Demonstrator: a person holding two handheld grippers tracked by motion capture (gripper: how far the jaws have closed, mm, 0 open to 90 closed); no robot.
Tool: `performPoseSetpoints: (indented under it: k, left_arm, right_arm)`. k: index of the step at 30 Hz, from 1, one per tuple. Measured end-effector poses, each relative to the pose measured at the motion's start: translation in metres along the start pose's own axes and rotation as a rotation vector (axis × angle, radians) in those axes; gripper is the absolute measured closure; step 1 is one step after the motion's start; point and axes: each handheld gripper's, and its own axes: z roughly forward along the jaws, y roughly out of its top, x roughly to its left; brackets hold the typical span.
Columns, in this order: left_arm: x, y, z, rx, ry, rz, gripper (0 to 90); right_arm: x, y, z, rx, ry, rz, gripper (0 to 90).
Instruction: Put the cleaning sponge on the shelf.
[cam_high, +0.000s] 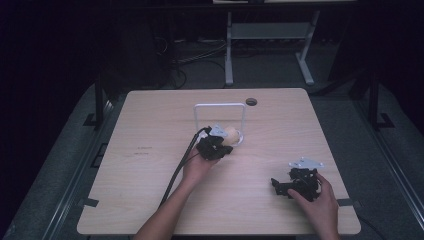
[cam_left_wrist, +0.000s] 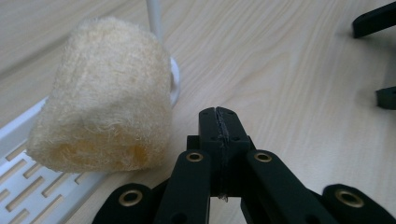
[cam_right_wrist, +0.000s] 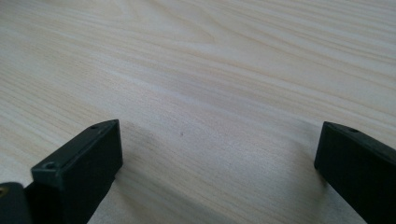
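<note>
A pale yellow loofah sponge (cam_left_wrist: 105, 98) rests on the edge of a white slotted rack (cam_left_wrist: 28, 186). In the high view the sponge (cam_high: 232, 135) sits at the rack's base (cam_high: 240, 140), below its upright white frame (cam_high: 220, 106). My left gripper (cam_left_wrist: 219, 122) is shut with nothing between its jaws, just to the right of the sponge and apart from it. That same left gripper (cam_high: 216, 146) sits mid-table in the high view. My right gripper (cam_right_wrist: 217, 149) stands open over bare wood, and its black body (cam_high: 280, 187) lies near the table's front right.
The light wooden table (cam_high: 150, 165) has a dark round grommet (cam_high: 251, 101) at its far edge. The other gripper's black jaw tips (cam_left_wrist: 373, 23) show at the upper right of the left gripper view. Dark floor and a white desk frame (cam_high: 229, 50) lie beyond.
</note>
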Motion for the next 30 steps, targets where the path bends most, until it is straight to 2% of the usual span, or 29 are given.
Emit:
performPoseSetpoints:
  k: [3, 8, 15, 19, 24, 30]
  left_arm:
    - [0.004, -0.003, 0.006, 0.026, 0.013, -0.002, 90.0]
    - [0.009, -0.006, 0.006, 0.043, 0.036, -0.007, 90.0]
    - [0.017, -0.008, 0.000, 0.051, 0.077, -0.002, 90.0]
    - [0.021, -0.009, -0.004, 0.047, 0.094, -0.005, 90.0]
    - [0.027, -0.012, -0.010, 0.048, 0.111, -0.032, 90.0]
    - [0.033, -0.015, -0.014, 0.059, 0.130, -0.026, 90.0]
  right_arm:
    - [0.000, 0.000, 0.000, 0.000, 0.000, 0.000, 0.7]
    - [0.000, 0.000, 0.000, 0.000, 0.000, 0.000, 0.7]
    - [0.000, 0.000, 0.000, 0.000, 0.000, 0.000, 0.7]
    - [0.000, 0.000, 0.000, 0.000, 0.000, 0.000, 0.7]
    - [0.000, 0.000, 0.000, 0.000, 0.000, 0.000, 0.7]
    - [0.000, 0.000, 0.000, 0.000, 0.000, 0.000, 0.7]
